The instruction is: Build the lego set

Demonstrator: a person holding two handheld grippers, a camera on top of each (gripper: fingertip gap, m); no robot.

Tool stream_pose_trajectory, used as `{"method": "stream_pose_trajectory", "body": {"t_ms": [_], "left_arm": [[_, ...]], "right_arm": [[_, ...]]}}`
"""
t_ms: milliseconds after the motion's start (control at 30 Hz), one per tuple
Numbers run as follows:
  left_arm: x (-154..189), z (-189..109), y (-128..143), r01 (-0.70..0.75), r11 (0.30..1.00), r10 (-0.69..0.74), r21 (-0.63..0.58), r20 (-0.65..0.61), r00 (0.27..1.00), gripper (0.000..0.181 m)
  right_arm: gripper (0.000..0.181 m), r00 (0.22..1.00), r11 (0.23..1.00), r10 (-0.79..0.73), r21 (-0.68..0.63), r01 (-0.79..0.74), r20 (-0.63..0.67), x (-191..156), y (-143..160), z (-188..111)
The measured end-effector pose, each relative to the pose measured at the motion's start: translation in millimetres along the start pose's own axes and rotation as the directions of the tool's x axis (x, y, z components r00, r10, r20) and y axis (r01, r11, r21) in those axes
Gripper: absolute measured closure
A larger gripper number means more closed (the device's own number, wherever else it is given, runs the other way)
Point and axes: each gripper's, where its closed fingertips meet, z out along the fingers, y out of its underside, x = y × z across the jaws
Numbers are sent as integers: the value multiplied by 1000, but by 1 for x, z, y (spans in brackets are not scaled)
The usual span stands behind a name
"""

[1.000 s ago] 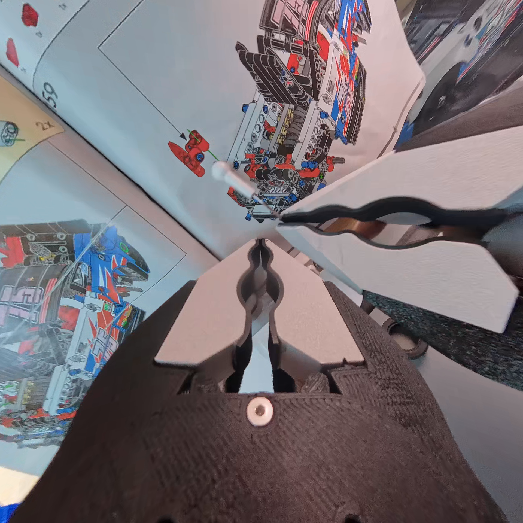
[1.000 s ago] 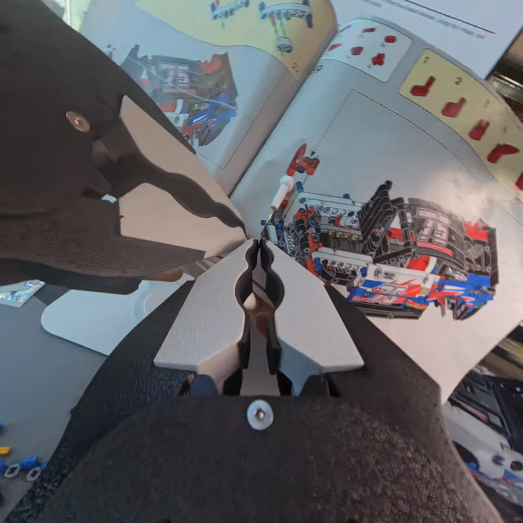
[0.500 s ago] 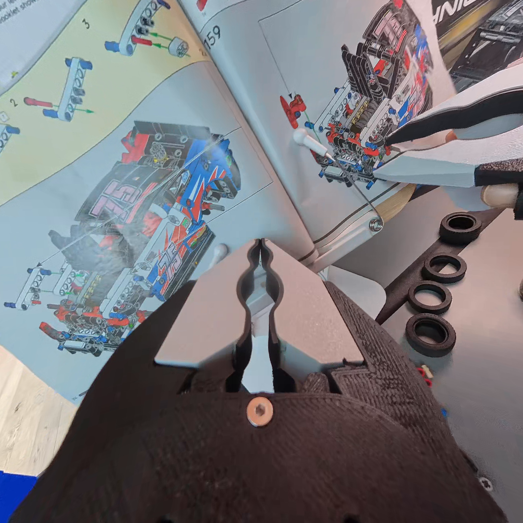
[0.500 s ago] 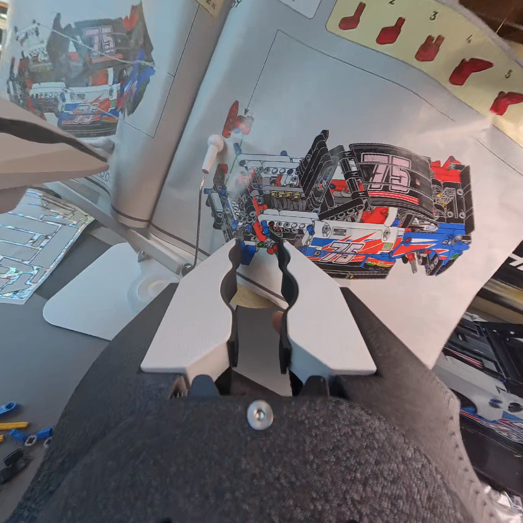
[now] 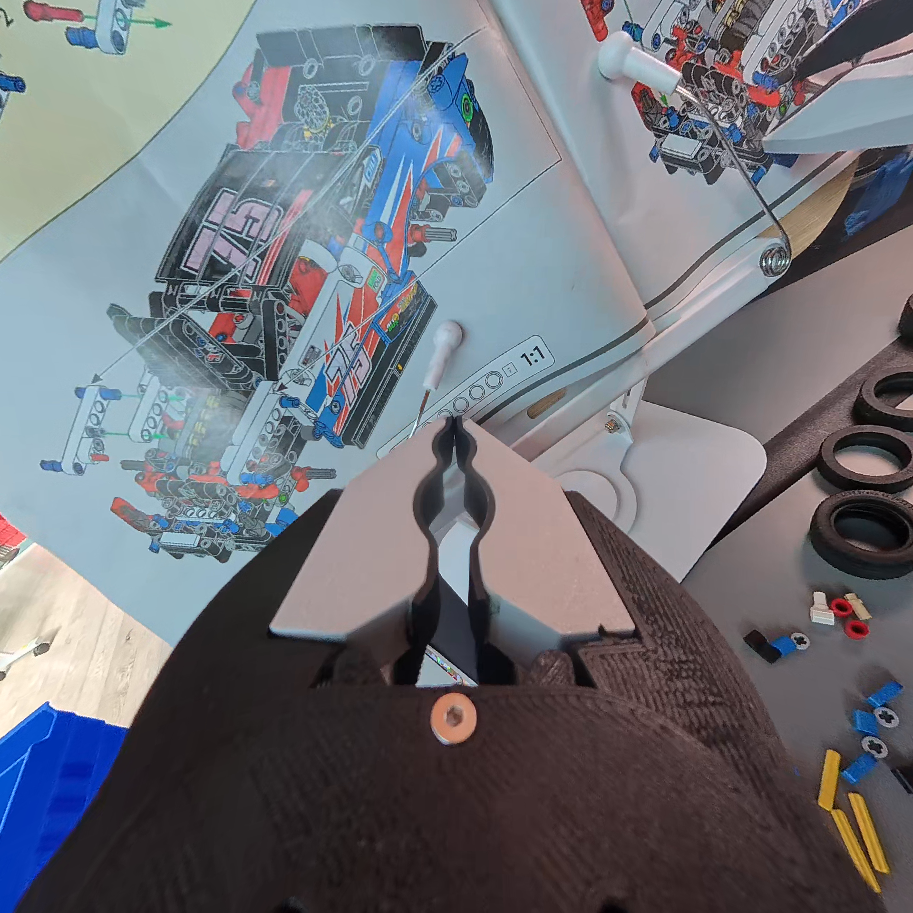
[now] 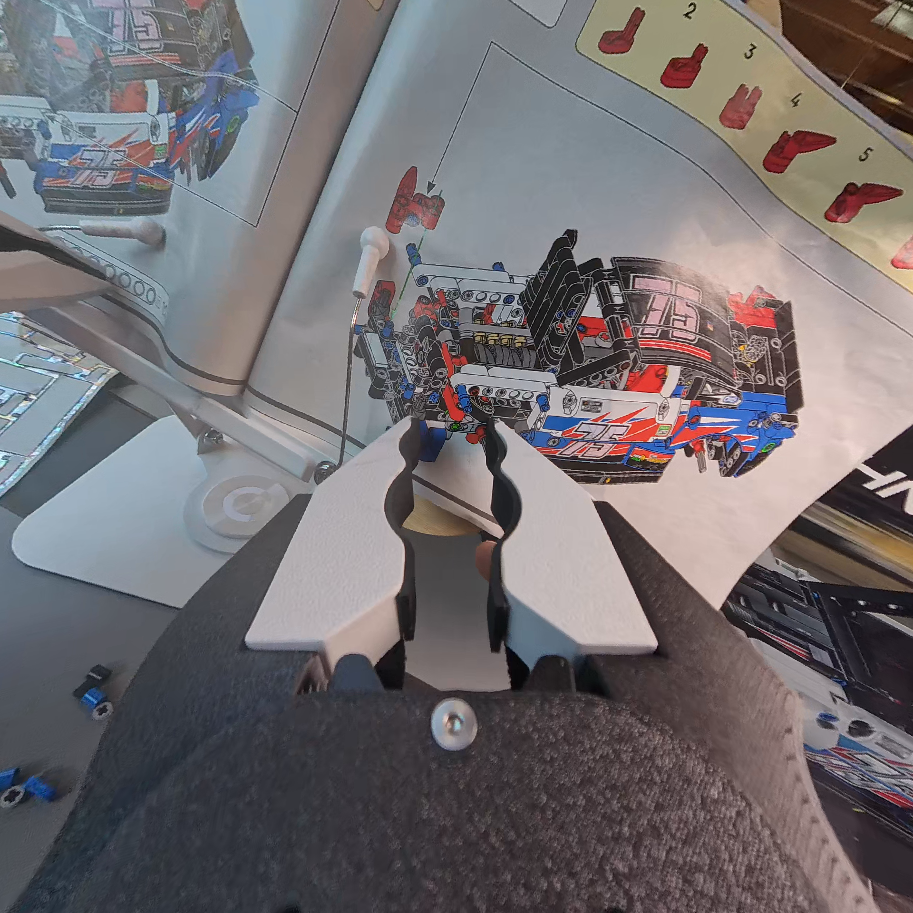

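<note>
The open instruction booklet [image 5: 568, 257] stands on a white stand [image 5: 691, 474]. My left gripper [image 5: 453, 420] is shut and empty, its tips just below the left page, beside a wire page clip with a white tip [image 5: 447, 341]. My right gripper [image 6: 449, 427] is open and empty at the lower edge of the right page [image 6: 543, 173]. The second wire clip [image 6: 373, 242] lies on that page, just left of the right gripper. The right gripper also shows in the left wrist view [image 5: 850, 113]. Loose Lego pieces [image 5: 874, 716] lie on the grey table.
Black tyres [image 5: 869, 538] lie in a row right of the stand. Yellow pieces [image 5: 854, 820] and small red rings [image 5: 840, 606] lie nearby. A blue bin [image 5: 49, 770] is at lower left. A sticker sheet [image 6: 39, 395], blue pins [image 6: 94, 696] and the set's box [image 6: 840, 642] flank the stand. My hands' fingertips stand some 15 centimetres from each other.
My right gripper has opened and let go of the wire clip, which now rests on the right page. Both grippers have drawn back from the booklet; the left stays shut.
</note>
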Motion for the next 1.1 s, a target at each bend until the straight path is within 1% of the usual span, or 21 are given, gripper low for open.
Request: {"method": "stream_pose_trajectory", "body": {"t_ms": [133,233,333,433,533,600,667,700,733,800,867,933,1000,1067,1100], "left_arm": [[1,-10,-8,75,996,-74,53,-26,997,181],[6,-27,-21,163,978,-156,130,-63,986,181],[12,-47,-38,232,949,-217,215,-91,972,181],[25,-67,-52,291,915,-264,278,-131,955,180],[42,-90,-65,358,872,-314,333,-181,932,180],[55,-108,-70,405,843,-346,355,-219,912,181],[68,-127,-70,429,831,-358,354,-251,899,181],[75,-138,-69,434,832,-356,346,-268,895,180],[83,-148,-67,433,837,-349,334,-284,893,180],[97,-171,-58,416,859,-324,298,-312,893,178],[114,-195,-41,383,895,-290,227,-356,888,172],[131,-222,-16,342,929,-260,141,-410,874,166],[151,-248,16,308,951,-258,34,-464,847,160],[175,-274,49,267,960,-269,-82,-528,806,157],[190,-289,64,240,961,-275,-139,-574,771,157]], "right_arm": [[152,999,999,33,41,-34,25,0,-7,-9],[149,996,993,67,89,-72,53,0,-17,-27],[146,985,978,132,146,-147,108,-3,-28,-62],[144,969,959,184,189,-213,162,-6,-33,-110],[149,962,950,207,197,-242,180,-7,-26,-152],[160,958,942,225,209,-261,181,-5,-20,-172],[180,950,931,247,224,-288,191,-1,-16,-186],[181,943,917,268,247,-312,195,2,-16,-191],[181,936,905,286,263,-334,205,4,-17,-193],[181,930,910,286,239,-339,229,4,-14,-191],[181,931,910,279,243,-335,236,6,-15,-193],[181,931,907,279,252,-336,237,8,-15,-196],[181,928,909,279,242,-338,246,8,-14,-198],[181,920,901,288,251,-355,266,6,-18,-203],[181,915,897,289,255,-361,281,4,-21,-206]]}}
